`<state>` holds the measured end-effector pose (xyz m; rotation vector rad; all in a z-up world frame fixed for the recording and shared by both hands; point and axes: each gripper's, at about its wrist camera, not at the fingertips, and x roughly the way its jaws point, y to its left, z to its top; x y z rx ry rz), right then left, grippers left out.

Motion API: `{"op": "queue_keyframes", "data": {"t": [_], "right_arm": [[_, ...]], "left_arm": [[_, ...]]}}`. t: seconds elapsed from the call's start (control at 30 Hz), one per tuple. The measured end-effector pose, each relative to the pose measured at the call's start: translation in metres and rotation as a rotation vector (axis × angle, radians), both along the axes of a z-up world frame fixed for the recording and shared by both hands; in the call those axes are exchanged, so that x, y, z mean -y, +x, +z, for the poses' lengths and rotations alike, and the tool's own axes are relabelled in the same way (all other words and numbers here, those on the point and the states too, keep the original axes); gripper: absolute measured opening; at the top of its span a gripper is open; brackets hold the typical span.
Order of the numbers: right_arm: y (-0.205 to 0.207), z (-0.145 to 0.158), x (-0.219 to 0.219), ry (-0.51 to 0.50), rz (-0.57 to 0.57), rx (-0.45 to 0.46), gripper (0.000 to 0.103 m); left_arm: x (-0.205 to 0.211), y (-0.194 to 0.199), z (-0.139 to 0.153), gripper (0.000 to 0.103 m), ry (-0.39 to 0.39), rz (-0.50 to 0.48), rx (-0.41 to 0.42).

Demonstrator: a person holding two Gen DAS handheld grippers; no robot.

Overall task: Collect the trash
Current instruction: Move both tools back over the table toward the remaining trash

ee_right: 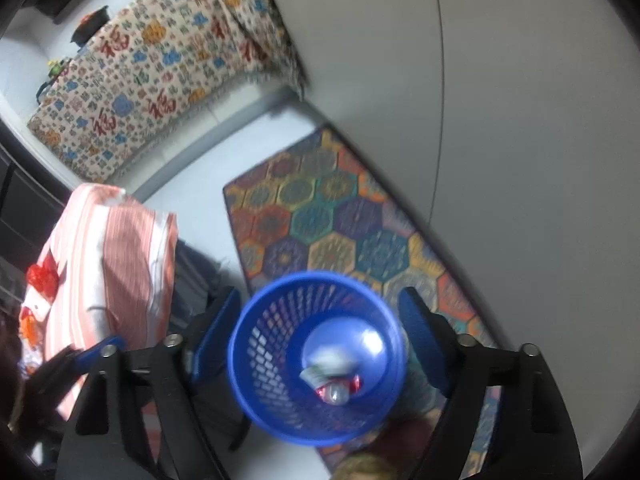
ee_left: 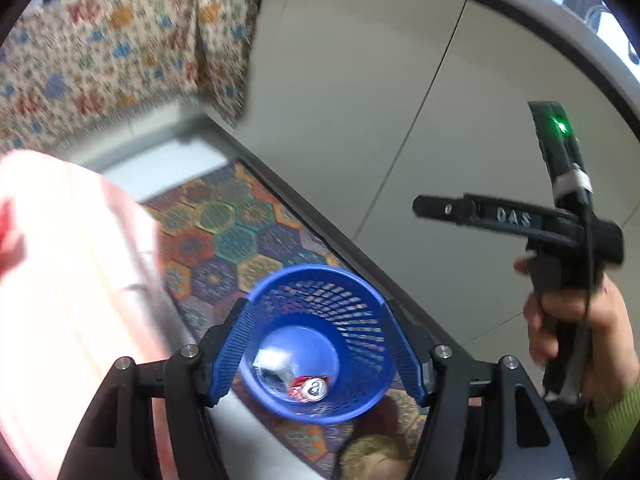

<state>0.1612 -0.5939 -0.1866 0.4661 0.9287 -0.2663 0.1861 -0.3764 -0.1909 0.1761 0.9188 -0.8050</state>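
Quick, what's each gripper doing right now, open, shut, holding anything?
Left gripper: open, holding nothing, above the blue basket.
Right gripper: open, holding nothing, above the same basket.

Both wrist cameras look steeply down from above, each along its own fingers, and both see the blue basket [ee_left: 320, 344] [ee_right: 318, 356] on the hexagon rug [ee_left: 232, 236] [ee_right: 332, 220].
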Motion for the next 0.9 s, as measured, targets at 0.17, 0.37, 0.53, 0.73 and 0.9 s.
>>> {"op": "queue_keyframes", "data": {"t": [0.17, 0.37, 0.53, 0.73, 0.9], "right_arm": [[-0.003, 0.034, -0.035, -0.125, 0.044, 0.104, 0.092], [0.0, 0.059, -0.12, -0.208, 0.197, 0.217, 0.098], [0.006, 0.058, -0.226, -0.156, 0.399, 0.234, 0.098], [0.011, 0.034, -0.357, -0.151, 0.652, 0.161, 0.099], [0.025, 0.008, -0.428, -0.194, 0.796, 0.085, 0.098]], "left_arm": [[-0.059, -0.019, 0.019, 0.067, 0.015, 0.074, 0.067], [-0.159, -0.036, 0.012, 0.067, 0.059, 0.227, 0.063], [-0.249, -0.052, 0.005, 0.067, 0.087, 0.357, 0.058], [-0.326, -0.063, 0.001, 0.067, 0.161, 0.483, 0.083], [-0.377, -0.066, -0.001, 0.068, 0.135, 0.584, 0.057]]}}
